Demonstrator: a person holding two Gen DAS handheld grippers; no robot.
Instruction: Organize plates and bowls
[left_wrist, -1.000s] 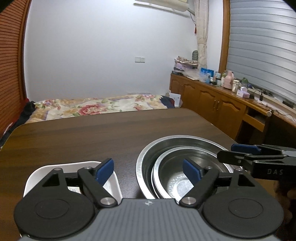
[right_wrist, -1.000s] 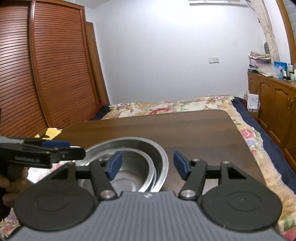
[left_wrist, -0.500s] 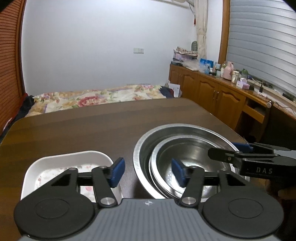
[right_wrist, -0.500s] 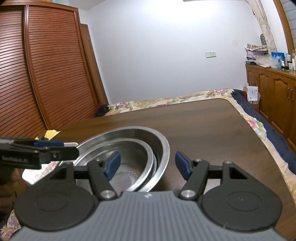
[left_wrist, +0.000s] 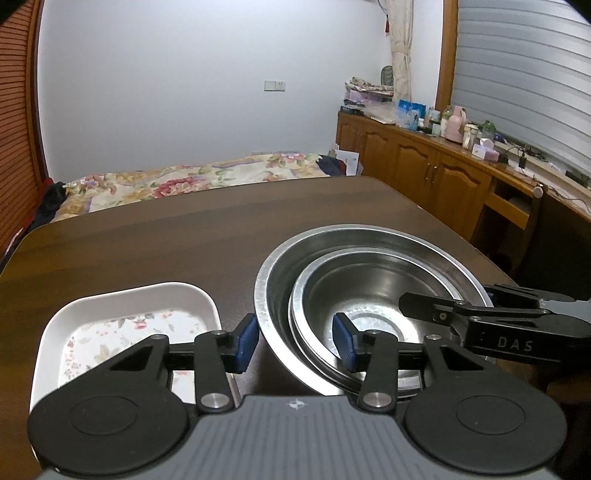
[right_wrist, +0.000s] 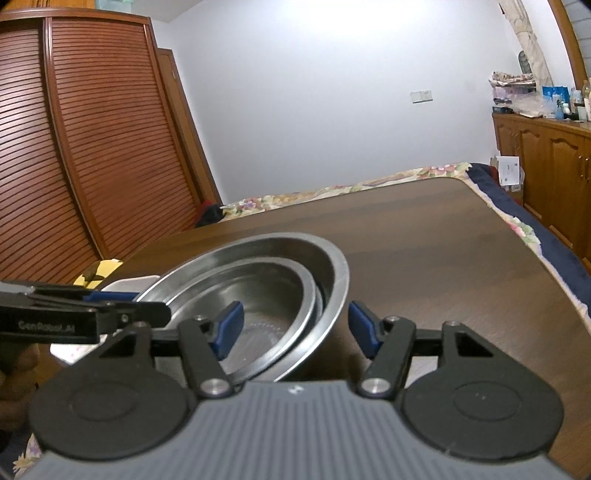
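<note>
A large steel bowl (left_wrist: 273, 273) stands on the dark wooden table (left_wrist: 166, 243) with a smaller steel bowl (left_wrist: 369, 291) nested inside. A white floral rectangular dish (left_wrist: 122, 317) sits to its left. My left gripper (left_wrist: 295, 341) is partly open, its jaws straddling the near-left rims of both bowls. My right gripper (right_wrist: 293, 326) is open, its jaws straddling the bowls' right rims (right_wrist: 332, 280); it shows from the side in the left wrist view (left_wrist: 443, 310).
A bed with a floral cover (left_wrist: 192, 181) lies beyond the table's far edge. Wooden cabinets (left_wrist: 424, 166) with bottles stand on the right. Slatted wooden wardrobe doors (right_wrist: 92, 147) stand on the left. A yellow-black object (right_wrist: 96, 273) lies past the dish.
My left gripper has narrowed and shifted right, from straddling the dish and bowls to straddling the bowls' left rims. My right gripper has moved left over the bowls' right rims.
</note>
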